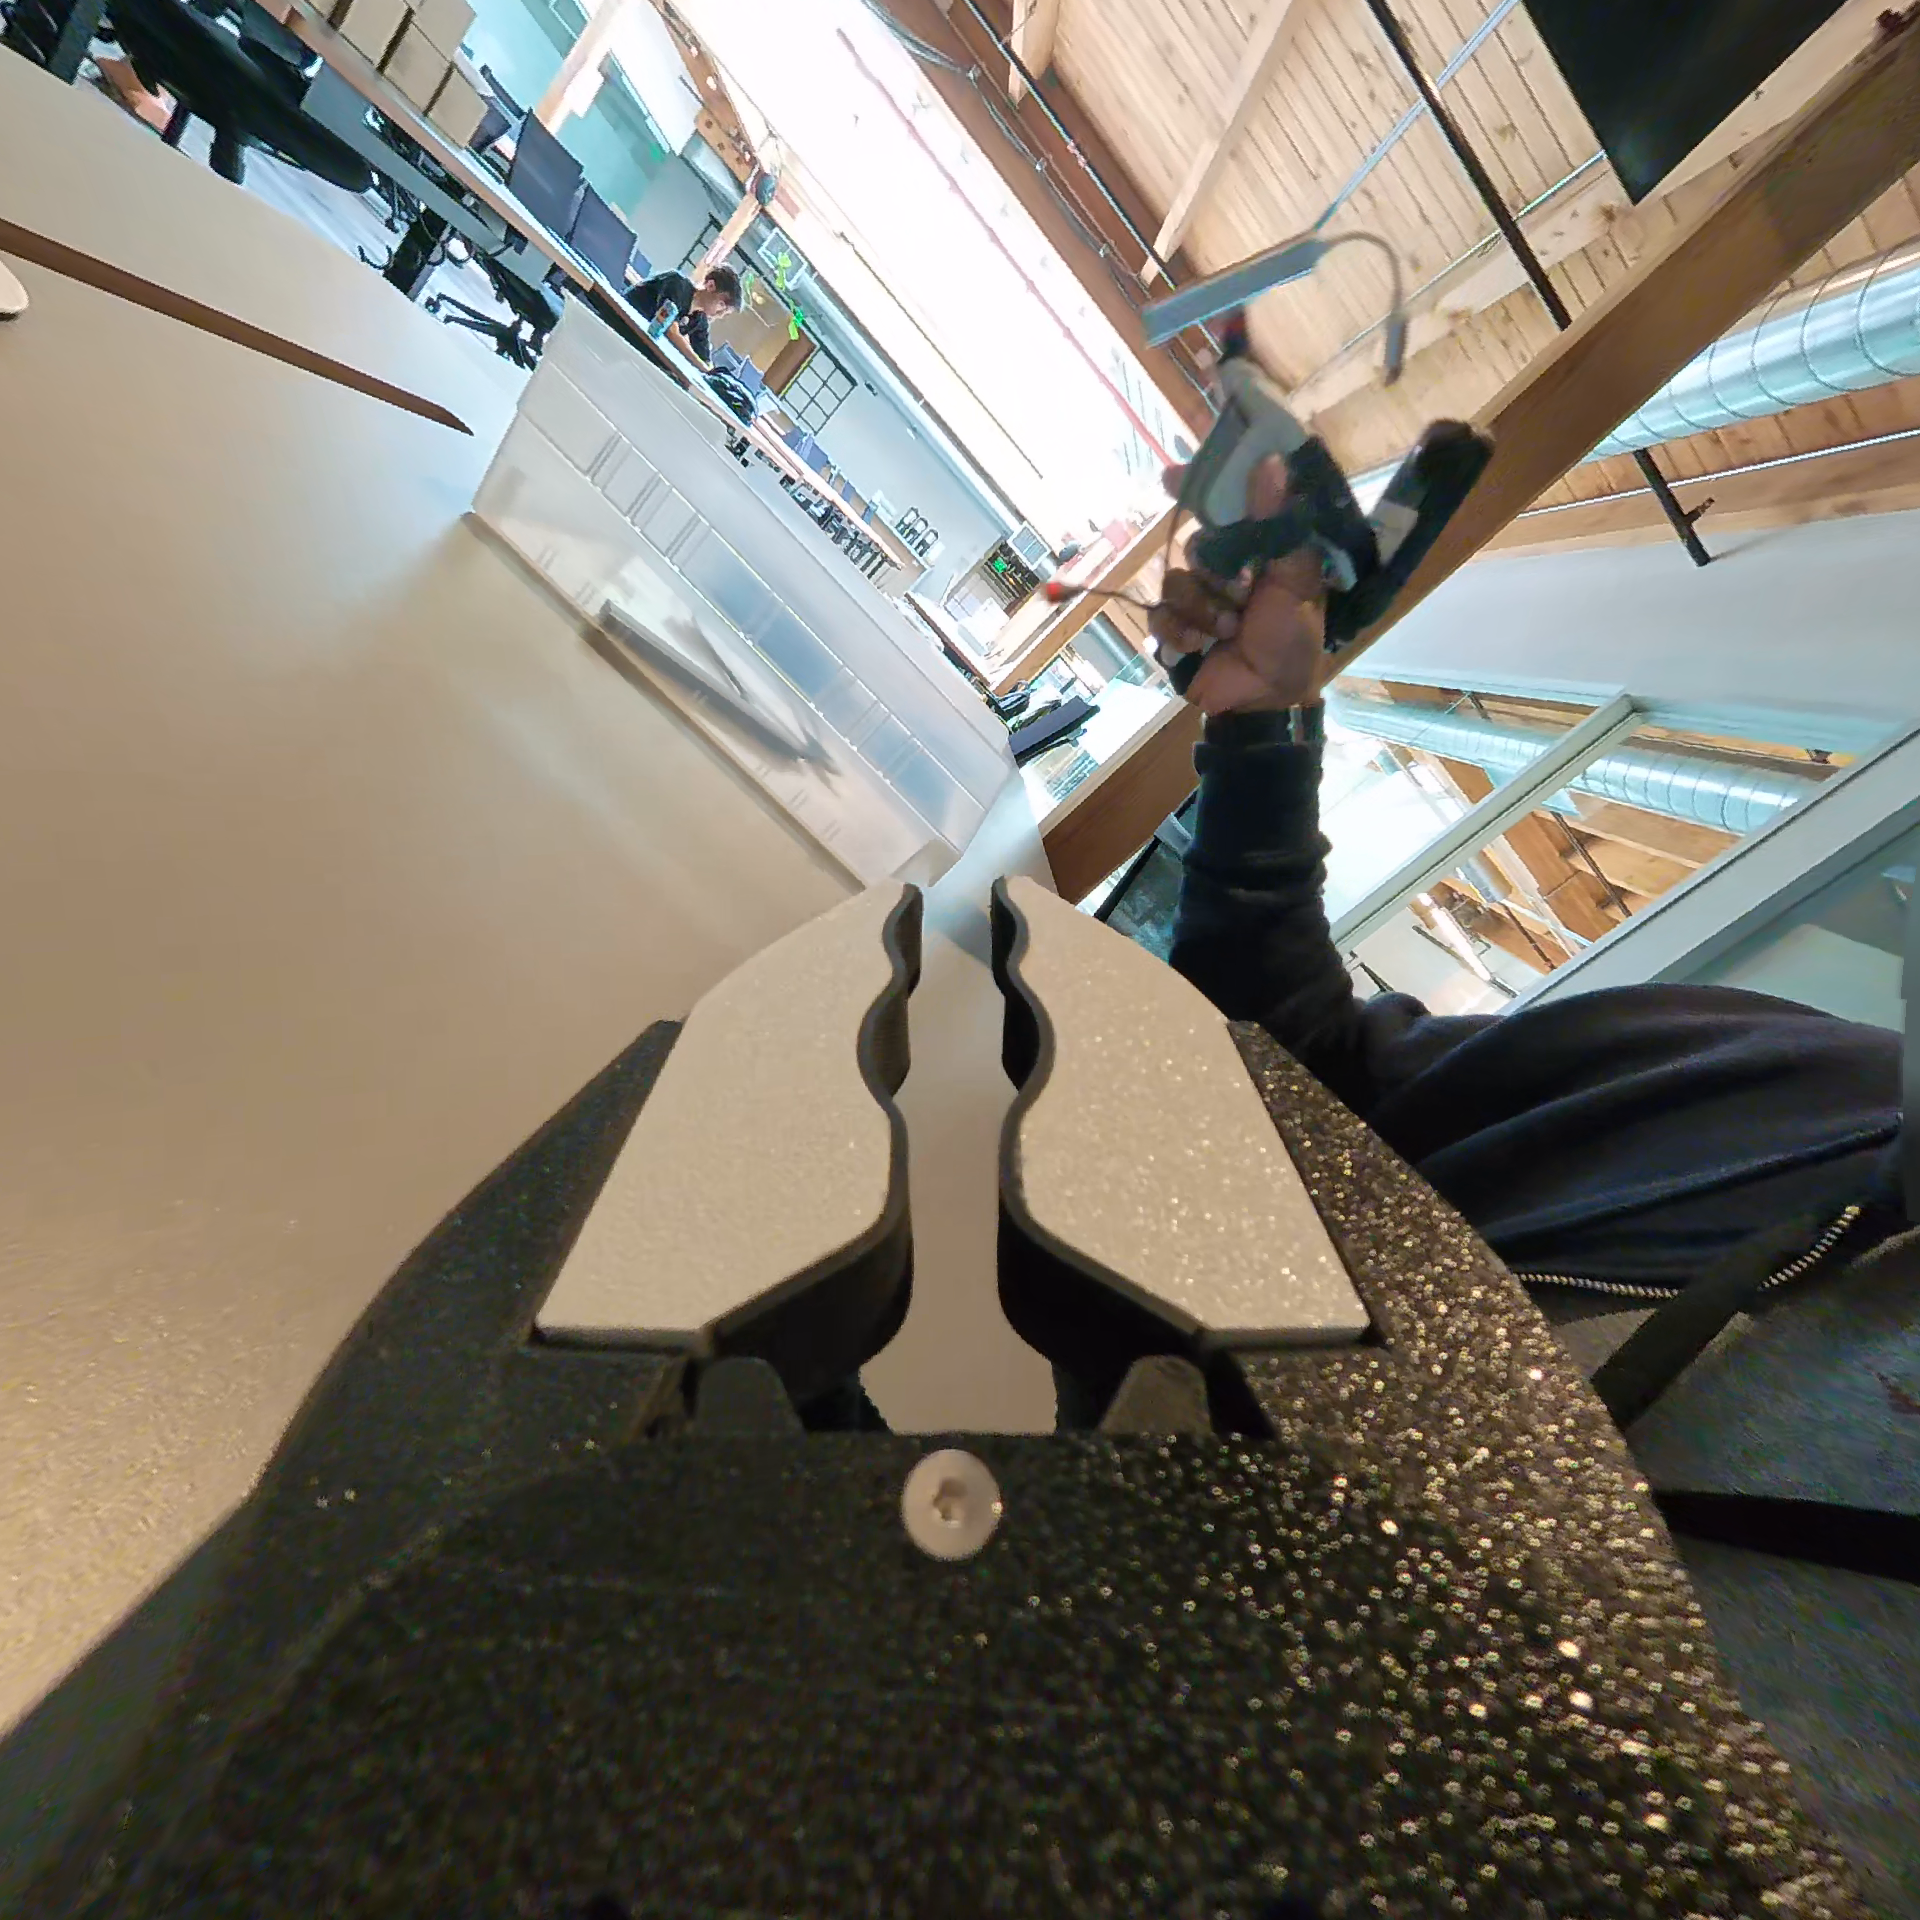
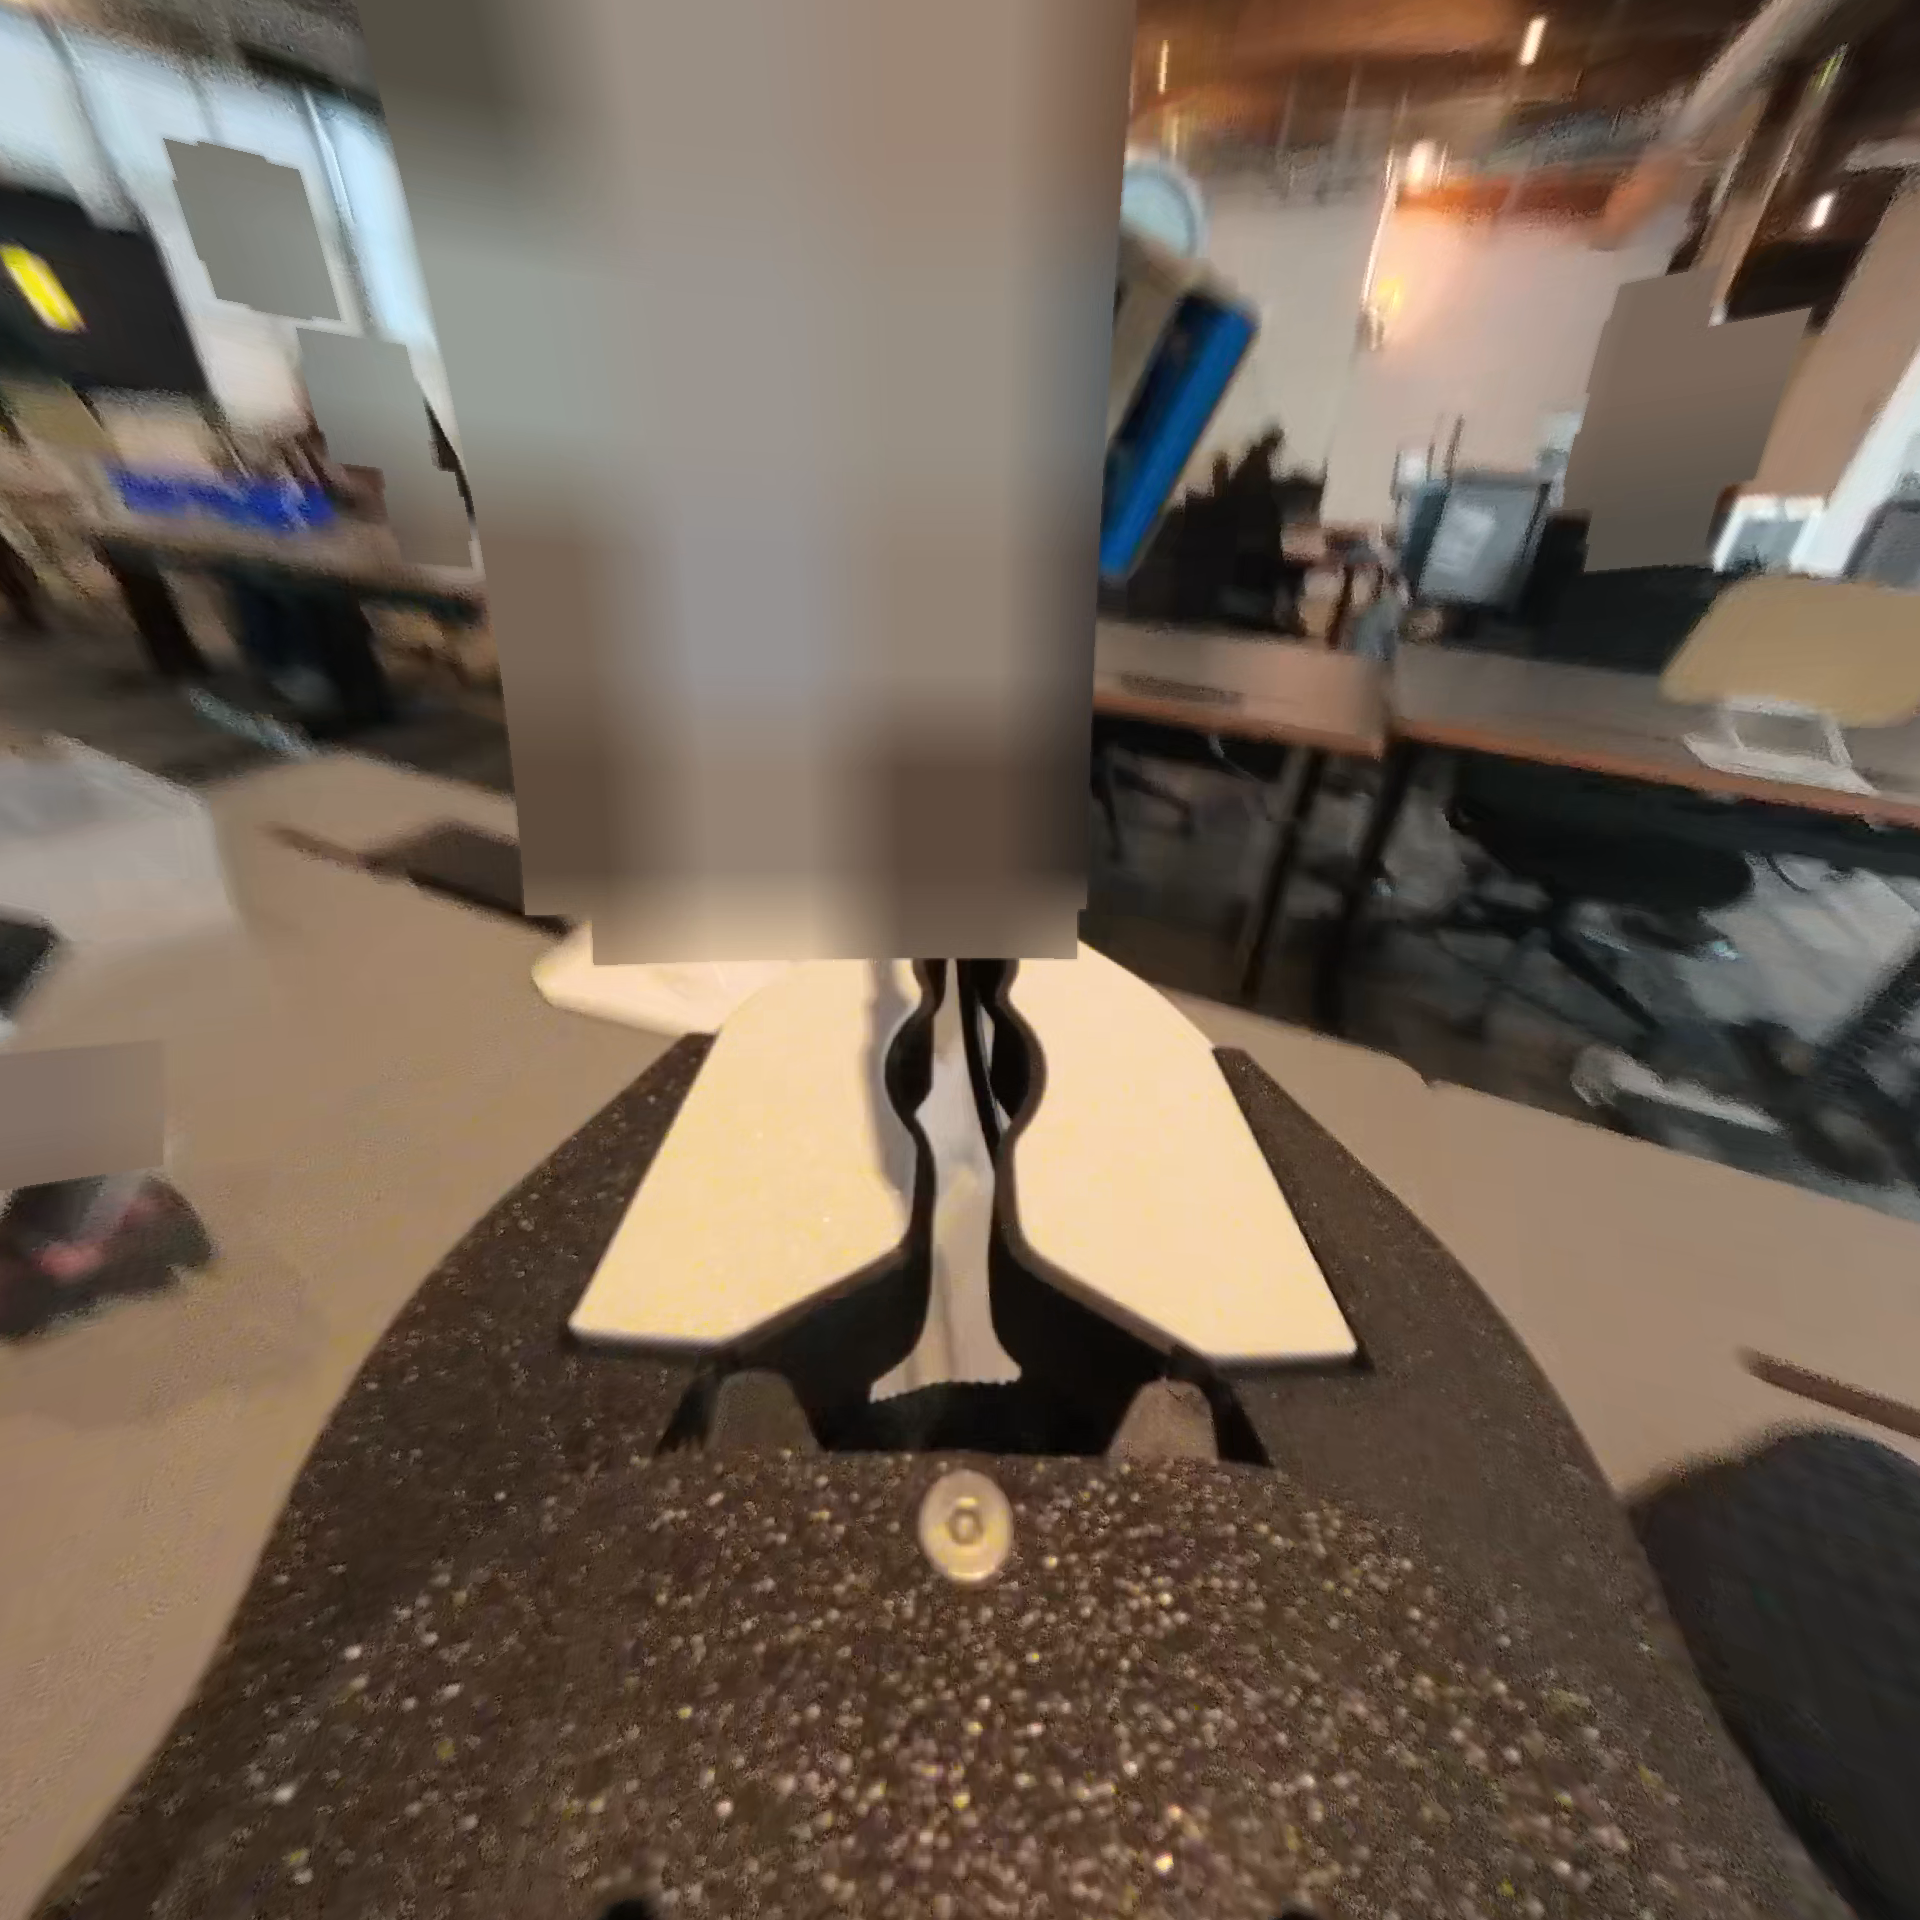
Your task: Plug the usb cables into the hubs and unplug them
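The bench (image 1: 260, 831) is filling most of the left wrist view, tilted hard because the left gripper (image 1: 956, 914) is lying low and rolled over close to its surface. A white ribbed box (image 1: 727, 582) is sitting farther along the bench, well apart from both grippers.

The person's dark sleeve (image 1: 1558, 1122) is reaching up from the lower right, and the hand (image 1: 1257, 644) is raising the right gripper (image 1: 1247, 436) high above the bench. I judge this lift is meant to bring the hub into free space, where its lead can hang clear and be reached.

The left gripper is carrying nothing. Its jaws are drawn nearly together, with only a narrow slit through which bare bench is showing. It seems to be parked out of the way while the other side works.

The right gripper is clenching the grey hub (image 1: 1226, 286), which is sticking out beyond its fingers. In its own view (image 2: 966, 997) a masking patch is hiding the tips, though something dark and thin is showing in the narrow gap.

The hub's short cable (image 1: 1371, 260) is arching over and dropping to a small plug (image 1: 1397, 348), which is dangling free and touching nothing. Whether any other cable is seated in the hub is too blurred to tell, so plugging probably lies ahead.
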`<action>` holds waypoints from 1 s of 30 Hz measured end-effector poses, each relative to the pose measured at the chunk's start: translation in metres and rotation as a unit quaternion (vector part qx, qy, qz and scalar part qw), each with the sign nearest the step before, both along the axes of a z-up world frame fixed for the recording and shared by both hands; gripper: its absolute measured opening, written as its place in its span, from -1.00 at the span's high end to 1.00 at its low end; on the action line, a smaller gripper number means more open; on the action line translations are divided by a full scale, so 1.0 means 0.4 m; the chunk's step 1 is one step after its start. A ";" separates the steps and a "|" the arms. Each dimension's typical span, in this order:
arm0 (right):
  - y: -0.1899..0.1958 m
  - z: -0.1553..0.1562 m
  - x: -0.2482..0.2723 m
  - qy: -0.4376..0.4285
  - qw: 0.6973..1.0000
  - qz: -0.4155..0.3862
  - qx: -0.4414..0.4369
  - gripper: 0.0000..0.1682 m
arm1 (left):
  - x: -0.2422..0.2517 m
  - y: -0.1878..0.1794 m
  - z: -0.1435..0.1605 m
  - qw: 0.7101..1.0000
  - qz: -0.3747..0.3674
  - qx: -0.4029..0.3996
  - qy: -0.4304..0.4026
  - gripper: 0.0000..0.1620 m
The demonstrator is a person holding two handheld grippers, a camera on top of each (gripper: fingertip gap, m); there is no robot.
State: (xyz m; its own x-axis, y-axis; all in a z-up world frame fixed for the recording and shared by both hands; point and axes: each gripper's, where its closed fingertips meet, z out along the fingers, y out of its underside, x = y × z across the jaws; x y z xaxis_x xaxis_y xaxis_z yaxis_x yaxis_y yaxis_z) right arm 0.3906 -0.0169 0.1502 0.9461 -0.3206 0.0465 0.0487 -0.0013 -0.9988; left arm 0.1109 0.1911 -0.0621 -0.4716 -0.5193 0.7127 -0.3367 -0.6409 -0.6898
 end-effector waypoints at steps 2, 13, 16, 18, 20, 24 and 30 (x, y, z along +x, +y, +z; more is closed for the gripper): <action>0.014 -0.088 0.044 -0.004 0.993 -0.019 -0.112 0.95 | 0.000 0.000 0.000 1.000 0.000 -0.001 0.000 0.85; 0.095 -0.485 0.149 0.129 0.926 0.002 -0.355 0.95 | 0.000 0.001 -0.001 1.000 -0.001 -0.003 0.001 0.85; 0.099 -0.552 0.172 0.156 0.908 0.003 -0.389 0.94 | 0.000 0.002 -0.001 1.000 -0.001 -0.004 0.001 0.85; 0.095 -0.601 0.177 0.168 0.889 0.004 -0.427 0.94 | 0.000 0.001 -0.001 1.000 -0.002 -0.004 0.001 0.85; 0.088 -0.648 0.176 0.168 0.868 0.006 -0.467 0.94 | 0.000 0.001 -0.002 1.000 -0.003 -0.003 0.002 0.85; 0.100 -0.659 0.182 0.149 0.868 -0.004 -0.473 0.93 | 0.000 -0.001 -0.003 1.000 -0.006 -0.003 0.004 0.85; 0.085 -0.605 0.232 0.059 0.880 -0.084 -0.464 0.55 | -0.001 -0.007 -0.005 1.000 -0.011 0.003 0.005 0.85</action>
